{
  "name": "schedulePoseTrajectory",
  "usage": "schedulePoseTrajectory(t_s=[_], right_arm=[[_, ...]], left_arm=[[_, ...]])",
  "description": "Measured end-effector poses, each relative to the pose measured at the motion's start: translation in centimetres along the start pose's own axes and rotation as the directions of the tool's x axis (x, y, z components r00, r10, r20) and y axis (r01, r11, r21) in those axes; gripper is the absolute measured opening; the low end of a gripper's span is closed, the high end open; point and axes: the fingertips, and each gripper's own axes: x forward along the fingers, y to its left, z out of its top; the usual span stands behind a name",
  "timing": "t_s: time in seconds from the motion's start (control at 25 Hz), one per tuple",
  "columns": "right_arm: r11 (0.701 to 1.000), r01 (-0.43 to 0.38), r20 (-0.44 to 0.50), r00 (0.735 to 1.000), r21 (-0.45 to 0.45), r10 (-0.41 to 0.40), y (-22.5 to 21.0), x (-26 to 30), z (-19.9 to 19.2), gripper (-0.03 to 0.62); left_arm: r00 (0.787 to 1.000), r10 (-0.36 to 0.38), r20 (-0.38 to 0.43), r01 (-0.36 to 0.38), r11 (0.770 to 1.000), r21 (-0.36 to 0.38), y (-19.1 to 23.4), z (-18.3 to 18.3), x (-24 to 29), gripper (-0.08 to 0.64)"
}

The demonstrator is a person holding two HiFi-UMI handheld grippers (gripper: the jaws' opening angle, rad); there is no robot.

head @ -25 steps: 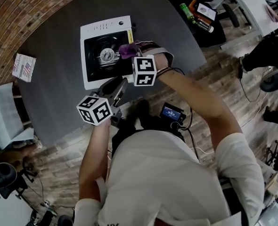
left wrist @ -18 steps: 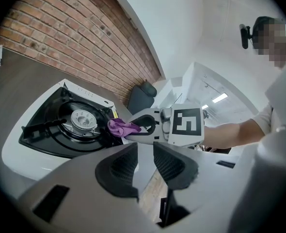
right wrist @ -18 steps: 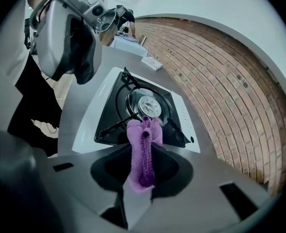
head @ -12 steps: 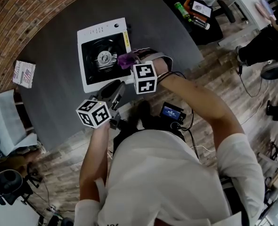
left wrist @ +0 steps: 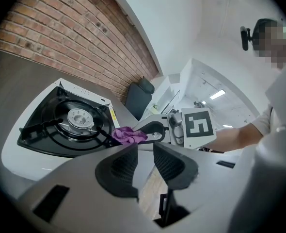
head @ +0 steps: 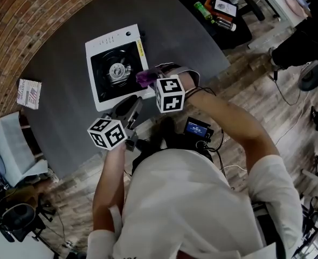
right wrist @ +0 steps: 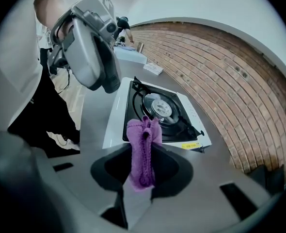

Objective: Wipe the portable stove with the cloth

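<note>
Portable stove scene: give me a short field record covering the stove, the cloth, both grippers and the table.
target: white portable stove with black burner well, on the grey table
tool: purple cloth, bunched
right side: right gripper shut on the cloth, at the stove's right edge in the head view; contact with the stove unclear
left side: left gripper with jaws apart, nothing between them, off the stove's near edge
elsewhere: small printed packet on the table, left of the stove
</note>
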Motion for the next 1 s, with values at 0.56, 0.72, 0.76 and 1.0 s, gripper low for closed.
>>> schedulePoseTrajectory(t_s=[0.56, 0.72, 0.76, 1.0], right_arm=[[0.939, 0.056, 0.199, 0.971, 0.340, -0.130, -3.1, -3.4, -2.1, 0.107], [0.879, 0.068, 0.227, 0.954, 0.472, -0.196, -5.3, -2.3, -3.8, 0.107], [0.863, 0.066, 0.231, 0.951, 0.501, -0.207, -5.7, -1.9, -4.3, 0.107], [0.739, 0.022, 0.266, 0.925, 0.674, -0.271, -7.9, 0.3, -7.0, 0.107]], left_arm=[[0.997, -0.003, -0.072, 0.008, 0.998, 0.060, -1.0, 0.9, 1.3, 0.107], [0.994, 0.009, -0.112, 0.001, 0.997, 0.083, -0.9, 1.1, 2.5, 0.107], [0.993, 0.013, -0.121, -0.002, 0.996, 0.089, -0.9, 1.2, 2.8, 0.107], [0.984, 0.033, -0.176, -0.015, 0.994, 0.104, -0.9, 1.2, 4.6, 0.107]])
